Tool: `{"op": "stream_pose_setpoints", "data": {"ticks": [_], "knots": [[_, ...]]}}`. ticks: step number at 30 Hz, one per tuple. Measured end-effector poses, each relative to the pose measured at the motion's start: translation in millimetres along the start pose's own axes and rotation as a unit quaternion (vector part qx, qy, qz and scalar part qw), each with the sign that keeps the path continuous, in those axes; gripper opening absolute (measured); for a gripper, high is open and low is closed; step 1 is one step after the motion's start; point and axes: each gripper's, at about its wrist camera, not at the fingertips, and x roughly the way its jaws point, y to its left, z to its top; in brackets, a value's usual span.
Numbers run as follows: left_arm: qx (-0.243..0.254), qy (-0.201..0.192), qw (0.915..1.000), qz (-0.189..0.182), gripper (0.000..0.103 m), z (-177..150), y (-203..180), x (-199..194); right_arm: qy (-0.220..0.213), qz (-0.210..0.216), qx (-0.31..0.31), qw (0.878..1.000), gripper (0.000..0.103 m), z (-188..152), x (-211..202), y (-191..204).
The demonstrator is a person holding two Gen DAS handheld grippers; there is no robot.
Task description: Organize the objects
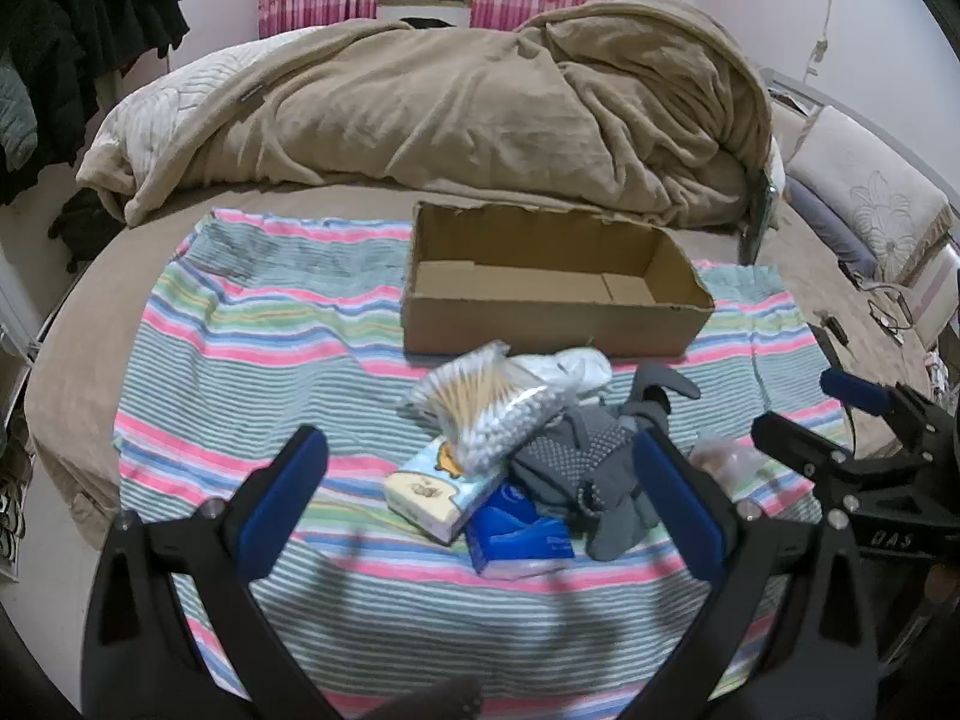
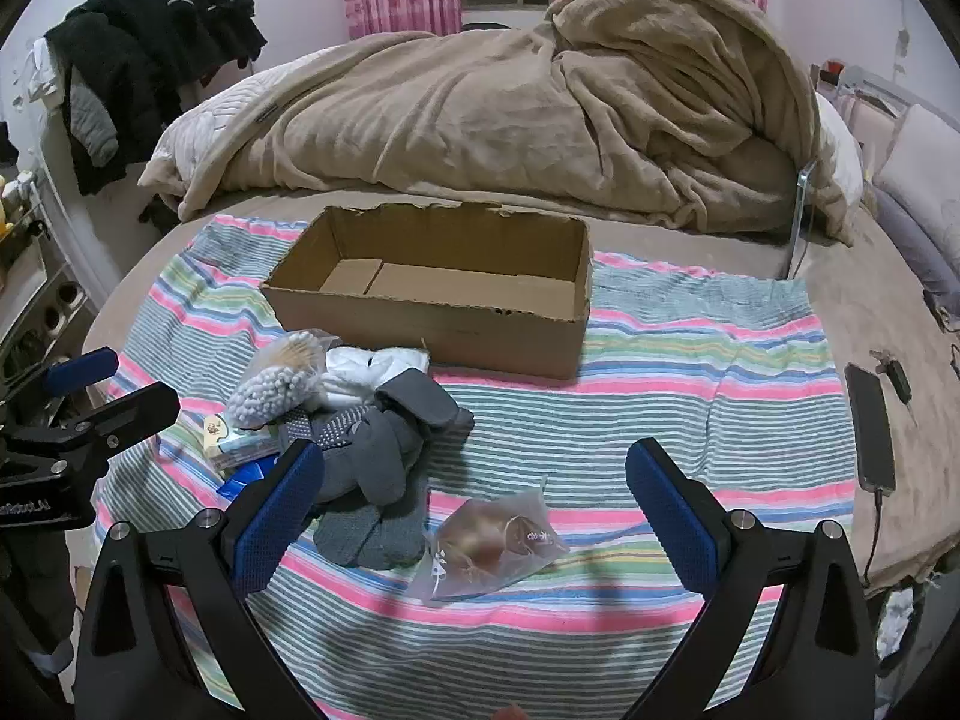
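Over the striped cloth [image 1: 252,324] on the bed, you are holding both grippers low and level, side by side, pointing toward the heaped tan blanket [image 1: 480,108]. Your left gripper [image 1: 480,462] is standing wide open with nothing between its blue pads, framing the pile of small things. Your right gripper [image 2: 474,480] is also spread wide and gripping nothing, hovering above a clear bag of brown items [image 2: 492,540] lying on the cloth.

The open cardboard box [image 1: 540,324] is sitting beyond the pile, with nothing visible inside. In the pile, grey gloves [image 2: 384,450] are lying beside a bag of cotton swabs [image 1: 492,414], which is resting on a tissue pack [image 1: 438,492] and touching a blue packet [image 1: 516,534].

Your right view is showing a phone [image 2: 870,426] on its cable at the bed's right edge, and the clear bag plainly; your left view is catching only a blurred glimpse of that bag behind the finger.
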Motion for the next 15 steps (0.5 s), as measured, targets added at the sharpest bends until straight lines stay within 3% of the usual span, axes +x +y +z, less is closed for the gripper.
{"op": "stream_pose_setpoints", "data": {"ticks": [15], "knots": [[0.004, 0.001, 0.9999, -0.014, 0.102, -1.6, -7.1, 0.5, 0.001, 0.004, 0.013, 1.000, 0.102, -0.1, 0.6, -4.7]]}}
